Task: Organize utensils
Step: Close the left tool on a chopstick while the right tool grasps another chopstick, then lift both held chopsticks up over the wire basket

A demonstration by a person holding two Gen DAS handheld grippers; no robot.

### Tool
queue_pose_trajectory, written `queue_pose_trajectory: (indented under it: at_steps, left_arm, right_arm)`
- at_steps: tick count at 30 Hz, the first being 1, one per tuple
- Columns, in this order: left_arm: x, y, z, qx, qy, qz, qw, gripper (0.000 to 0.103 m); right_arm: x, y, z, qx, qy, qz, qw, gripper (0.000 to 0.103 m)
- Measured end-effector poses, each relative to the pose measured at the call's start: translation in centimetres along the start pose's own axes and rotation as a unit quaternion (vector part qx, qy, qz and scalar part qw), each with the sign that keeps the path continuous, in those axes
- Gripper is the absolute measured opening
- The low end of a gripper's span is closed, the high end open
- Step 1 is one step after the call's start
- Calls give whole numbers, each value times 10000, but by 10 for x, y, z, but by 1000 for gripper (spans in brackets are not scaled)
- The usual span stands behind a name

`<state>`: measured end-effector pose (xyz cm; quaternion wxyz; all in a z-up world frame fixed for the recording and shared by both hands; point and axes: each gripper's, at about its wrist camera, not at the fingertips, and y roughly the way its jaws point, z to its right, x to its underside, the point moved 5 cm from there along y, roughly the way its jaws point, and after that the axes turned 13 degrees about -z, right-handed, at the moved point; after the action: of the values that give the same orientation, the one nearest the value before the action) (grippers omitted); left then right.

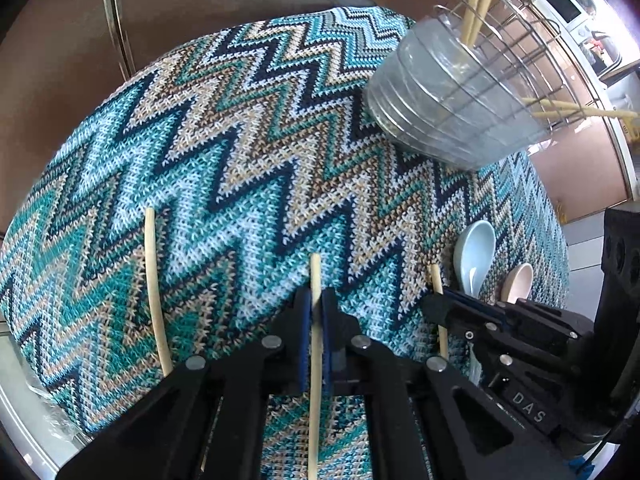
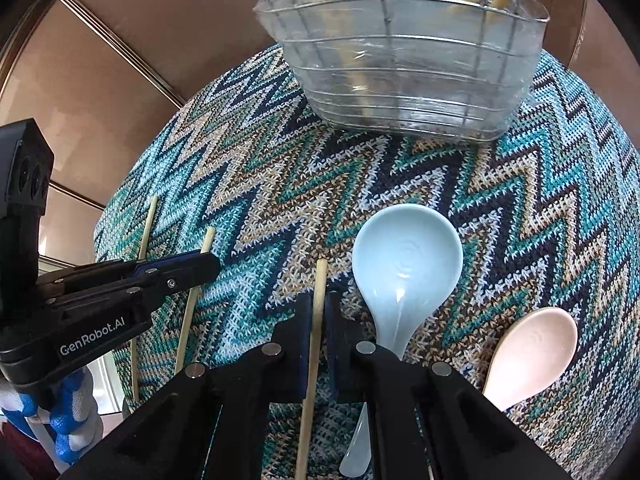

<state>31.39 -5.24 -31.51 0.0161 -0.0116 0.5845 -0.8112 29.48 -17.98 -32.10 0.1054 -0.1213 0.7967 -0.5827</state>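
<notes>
So both black two-finger grippers are clamped on a pale bamboo chopstick each, lying on a round zigzag-knit mat in teal, navy and beige (image 1: 248, 152). The left gripper (image 1: 316, 300) has its blue-padded jaws pinched tight on one chopstick (image 1: 315, 276), and that stick runs lengthwise straight along the fingers, its tip poking out just past them toward the far side of the mat. Same deal on the right: the right gripper (image 2: 318, 304) is closed on its own chopstick (image 2: 320, 280), long axis in line with the fingers, tip pointing away toward the wire basket with the clear plastic liner (image 2: 400, 72) at the mat's far edge.

The left camera shows a third, loose chopstick (image 1: 154, 280) off to the left on the mat, roughly parallel to the gripped one. It also catches a white appliance in the background. The right camera gives a much better look at the light blue ceramic soup spoon (image 2: 404, 264) and the pink ceramic spoon (image 2: 532, 352) lying bowl-up just beside the right gripper, handles pointing back toward the camera. It also shows a blue-and-white gloved hand (image 2: 68, 420) under the left gripper.

Both grippers tilt steeply down at the mat, side by side. More chopsticks stand in the basket.
</notes>
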Motion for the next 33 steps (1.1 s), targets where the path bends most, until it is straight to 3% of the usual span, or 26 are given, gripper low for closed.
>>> queue_pose_trajectory:
  at_steps: [12, 33]
  left_arm:
    - [12, -26, 1, 224, 133, 347, 9991, 4]
    - [55, -95, 16, 208, 383, 1460, 9883, 4]
  right_arm:
    - [19, -34, -12, -8, -49, 466, 9989, 6]
    - [60, -96, -45, 103, -292, 1353, 9903, 6]
